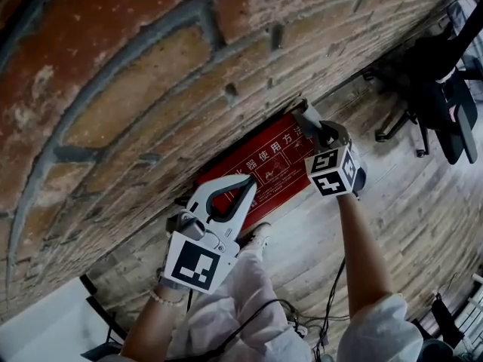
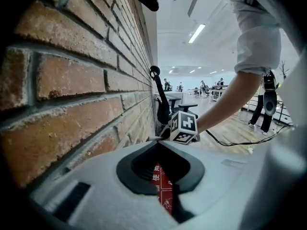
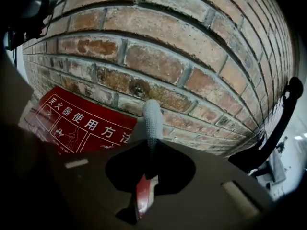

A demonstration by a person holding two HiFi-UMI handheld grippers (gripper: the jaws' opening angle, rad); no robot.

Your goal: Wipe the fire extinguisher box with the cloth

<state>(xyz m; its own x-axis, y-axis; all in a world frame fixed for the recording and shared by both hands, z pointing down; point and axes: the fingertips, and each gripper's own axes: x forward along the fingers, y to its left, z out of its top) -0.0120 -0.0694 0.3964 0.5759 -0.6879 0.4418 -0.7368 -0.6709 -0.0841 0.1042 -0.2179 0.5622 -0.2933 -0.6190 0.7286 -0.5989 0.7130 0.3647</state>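
Note:
The red fire extinguisher box [image 1: 264, 168] stands against the brick wall, white characters on its face; it also shows in the right gripper view [image 3: 72, 123] and through the left jaws [image 2: 163, 188]. My right gripper [image 1: 312, 127] is shut on a narrow grey cloth [image 3: 153, 121], whose end [image 1: 305, 114] rests at the box's upper right edge by the wall. The right gripper [image 3: 150, 145] points at the bricks just right of the box. My left gripper [image 1: 251, 181] hovers over the box's lower left part, jaws shut with nothing between them [image 2: 156, 142].
The brick wall [image 1: 151, 89] fills the left and top. Black office chairs [image 1: 441, 89] stand at the right on the wooden floor [image 1: 423, 225]. Black cables [image 1: 332, 308] trail across the floor by the person's legs. A chair [image 2: 165, 107] stands beyond the box along the wall.

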